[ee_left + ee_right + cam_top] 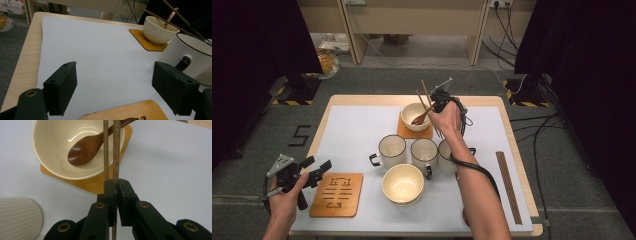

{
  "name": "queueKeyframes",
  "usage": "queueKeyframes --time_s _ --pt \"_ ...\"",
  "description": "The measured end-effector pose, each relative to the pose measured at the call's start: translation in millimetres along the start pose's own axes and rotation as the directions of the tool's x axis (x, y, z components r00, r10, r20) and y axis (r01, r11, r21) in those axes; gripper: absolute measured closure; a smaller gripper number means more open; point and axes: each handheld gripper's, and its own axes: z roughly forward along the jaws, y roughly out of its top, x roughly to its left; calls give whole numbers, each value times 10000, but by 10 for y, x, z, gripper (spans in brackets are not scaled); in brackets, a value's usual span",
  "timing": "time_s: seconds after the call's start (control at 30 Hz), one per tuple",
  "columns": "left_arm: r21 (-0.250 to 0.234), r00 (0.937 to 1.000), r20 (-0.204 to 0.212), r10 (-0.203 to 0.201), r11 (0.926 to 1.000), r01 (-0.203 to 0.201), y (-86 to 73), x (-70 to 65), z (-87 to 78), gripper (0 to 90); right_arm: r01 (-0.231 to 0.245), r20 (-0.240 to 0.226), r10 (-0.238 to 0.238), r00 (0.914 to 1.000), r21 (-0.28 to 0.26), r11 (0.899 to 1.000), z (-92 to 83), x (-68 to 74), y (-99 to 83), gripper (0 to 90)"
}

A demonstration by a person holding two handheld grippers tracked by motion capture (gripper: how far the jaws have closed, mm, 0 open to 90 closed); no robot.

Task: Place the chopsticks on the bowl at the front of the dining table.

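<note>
At the lower left of the high view the left gripper (323, 169) is held in a hand just off the table's (362, 100) left edge, its jaws spread wide with nothing between them; in the left gripper view the two black pads (61, 86) stand far apart over the white mat (100, 55). Just right of it lies a bare wooden coaster (337, 195). Toward the lower centre sits an empty cream bowl (403, 183), and behind it a row of three ribbed white mugs (392, 150) with dark handles.

At the upper centre a second cream bowl (415, 116) rests on its own coaster (404, 131) — a brown wooden spoon (83, 148) lies inside it. Right of that bowl the right gripper (438, 104) pinches a pair of wooden chopsticks (111, 150) — the jaws are pressed together on them, and the sticks run side by side over the bowl's rim. At the right edge of the mat lies another pair of dark chopsticks (508, 185), well apart from the mugs.
</note>
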Motion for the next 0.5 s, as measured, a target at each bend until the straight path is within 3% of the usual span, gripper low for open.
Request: queueKeyframes --time_s 0.5 --pt "5 10000 -6 -4 10000 4 -1 1 1 196 0 -2 0 10000 105 9999 45 -5 6 856"
